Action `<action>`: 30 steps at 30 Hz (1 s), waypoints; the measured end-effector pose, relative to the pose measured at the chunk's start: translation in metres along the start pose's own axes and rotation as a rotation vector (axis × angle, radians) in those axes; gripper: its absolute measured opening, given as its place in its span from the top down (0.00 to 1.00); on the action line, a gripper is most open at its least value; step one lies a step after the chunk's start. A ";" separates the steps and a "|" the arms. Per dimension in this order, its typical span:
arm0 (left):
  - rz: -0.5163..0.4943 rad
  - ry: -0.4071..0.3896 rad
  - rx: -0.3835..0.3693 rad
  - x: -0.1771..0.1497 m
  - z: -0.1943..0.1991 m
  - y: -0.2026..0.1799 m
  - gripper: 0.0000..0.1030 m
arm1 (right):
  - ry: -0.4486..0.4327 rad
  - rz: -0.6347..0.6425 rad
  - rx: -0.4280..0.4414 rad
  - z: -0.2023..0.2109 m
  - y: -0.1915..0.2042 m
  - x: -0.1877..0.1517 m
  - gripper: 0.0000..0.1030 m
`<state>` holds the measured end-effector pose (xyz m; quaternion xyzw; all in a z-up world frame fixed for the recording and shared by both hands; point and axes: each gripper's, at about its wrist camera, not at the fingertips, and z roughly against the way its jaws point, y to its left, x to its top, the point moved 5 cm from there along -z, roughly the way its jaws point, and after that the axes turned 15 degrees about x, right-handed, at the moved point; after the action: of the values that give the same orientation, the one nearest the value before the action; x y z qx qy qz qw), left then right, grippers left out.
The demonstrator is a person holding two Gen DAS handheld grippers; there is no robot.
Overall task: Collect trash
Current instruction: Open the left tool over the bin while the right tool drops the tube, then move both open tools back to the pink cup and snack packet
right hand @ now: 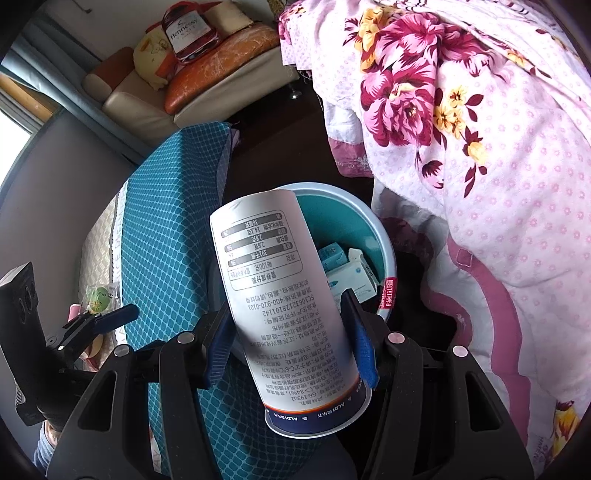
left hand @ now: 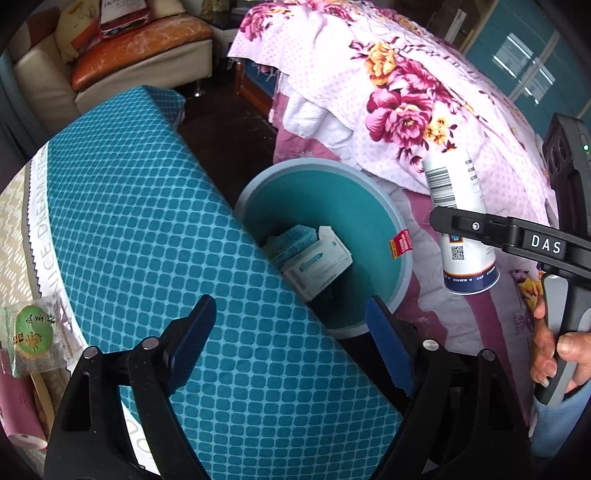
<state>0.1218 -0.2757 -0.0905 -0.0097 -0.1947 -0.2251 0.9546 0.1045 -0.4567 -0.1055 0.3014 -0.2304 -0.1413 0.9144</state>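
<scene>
Two small white-and-teal cardboard boxes are already lying in the round teal plastic bin. The right gripper is clamping a tall white printed can above it, while the left gripper is hanging with jaws apart and empty; a green-labelled snack packet on the far-left table is waiting.

On the white border strip of the teal quilted pad you read "NICE DREAM"; the letters after it are cut off. The arm of the right tongs carries the marking "DAS". The can held in those tongs shows "ALDI" on its blue base band, "GB 19302" and "400-920-0101" in its inverted small print, plus a barcode and QR code. The bottle-shaped cushion on the sofa reads "Hennessy". The red sticker on the bin wall bears Chinese characters too small for you to read.
</scene>
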 end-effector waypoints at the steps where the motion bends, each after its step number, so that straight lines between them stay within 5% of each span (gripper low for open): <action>1: 0.010 -0.006 0.002 -0.001 0.002 0.004 0.14 | 0.005 0.002 -0.003 -0.002 0.001 0.000 0.48; 14: 0.091 -0.001 -0.016 -0.017 0.009 0.043 0.11 | 0.057 -0.017 -0.019 -0.020 0.008 -0.004 0.29; 30: 0.153 -0.008 -0.024 -0.037 0.025 0.070 0.11 | 0.071 -0.027 -0.034 -0.013 0.024 -0.015 0.26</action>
<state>0.1128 -0.1941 -0.0762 -0.0369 -0.1947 -0.1540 0.9680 0.1017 -0.4257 -0.1052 0.2936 -0.1911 -0.1467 0.9251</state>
